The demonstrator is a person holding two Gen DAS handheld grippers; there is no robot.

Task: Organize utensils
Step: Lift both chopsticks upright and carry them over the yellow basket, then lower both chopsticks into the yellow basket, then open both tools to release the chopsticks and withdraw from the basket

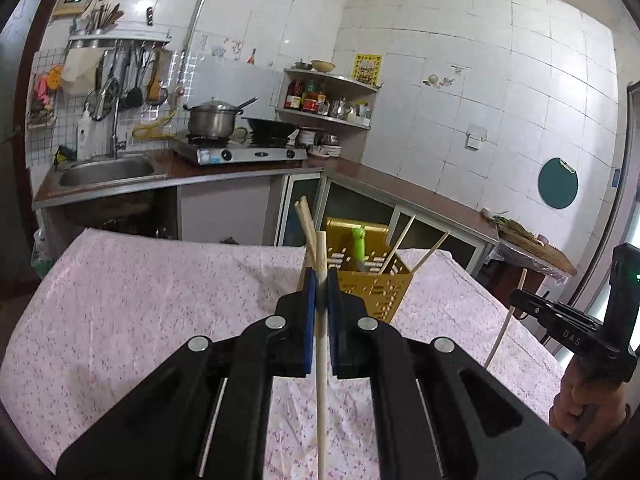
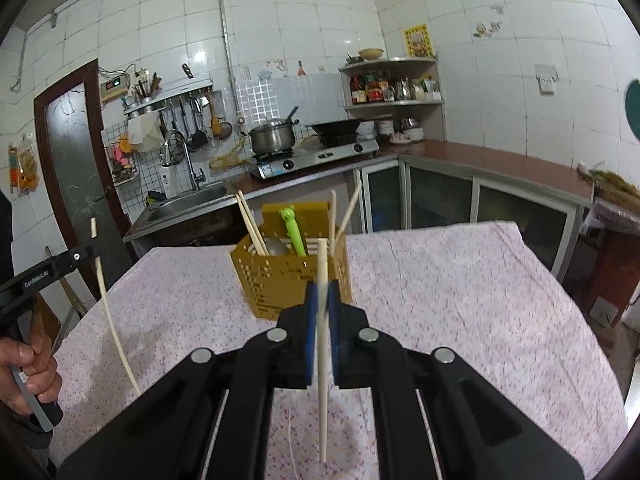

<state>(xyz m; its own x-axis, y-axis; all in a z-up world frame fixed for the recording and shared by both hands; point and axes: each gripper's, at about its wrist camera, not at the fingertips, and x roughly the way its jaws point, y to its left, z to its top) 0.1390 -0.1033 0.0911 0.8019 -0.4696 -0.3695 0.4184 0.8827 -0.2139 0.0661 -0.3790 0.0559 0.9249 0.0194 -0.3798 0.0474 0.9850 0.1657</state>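
A yellow perforated utensil holder (image 1: 374, 280) (image 2: 288, 276) stands on the table with the pink flowered cloth (image 1: 140, 308) (image 2: 460, 300). Several chopsticks, a spoon and a green-handled utensil (image 1: 359, 242) (image 2: 294, 230) stick out of it. My left gripper (image 1: 319, 280) is shut on a pale chopstick (image 1: 321, 352) that stands nearly upright above the cloth, just in front of the holder. My right gripper (image 2: 321, 292) is shut on another pale chopstick (image 2: 322, 360), also upright and in front of the holder. Each gripper shows at the edge of the other's view, lifted with its chopstick (image 1: 506, 320) (image 2: 110, 320).
Behind the table runs an L-shaped kitchen counter (image 1: 380, 178) with a sink (image 1: 106, 170), a gas stove (image 1: 240, 152) bearing a pot and a wok, and a corner shelf (image 1: 328, 96) of bottles. A person's hands (image 2: 28, 364) hold the gripper handles at the sides.
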